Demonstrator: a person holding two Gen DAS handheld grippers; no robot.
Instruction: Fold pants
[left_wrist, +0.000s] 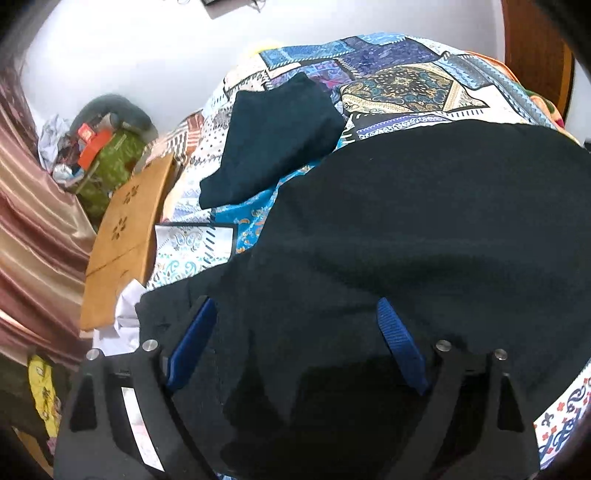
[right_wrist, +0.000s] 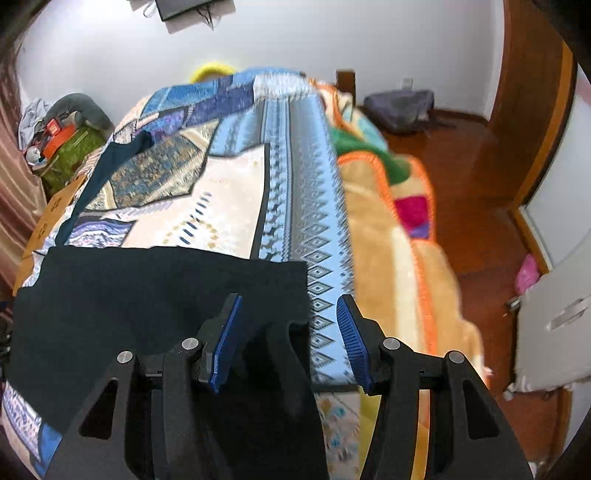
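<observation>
The black pants (left_wrist: 406, 229) lie spread flat on the patchwork bedspread (left_wrist: 399, 88) and fill most of the left wrist view. My left gripper (left_wrist: 295, 306) hovers over their near part, jaws wide and open, blue pads (left_wrist: 194, 339) clear of the cloth. In the right wrist view the pants (right_wrist: 147, 295) form a flat dark rectangle whose right edge runs between the fingers of my right gripper (right_wrist: 289, 299). That gripper is open, with its left pad (right_wrist: 225, 343) above the cloth and its right pad over the bedspread (right_wrist: 236, 206).
A second dark folded garment (left_wrist: 273, 140) lies farther back on the bed. An orange-edged blanket (right_wrist: 399, 236) hangs off the bed's right side above the wooden floor (right_wrist: 472, 177). To the left are a brown cardboard box (left_wrist: 125, 236), a green bag with clutter (left_wrist: 110, 162) and a striped curtain (left_wrist: 33, 229).
</observation>
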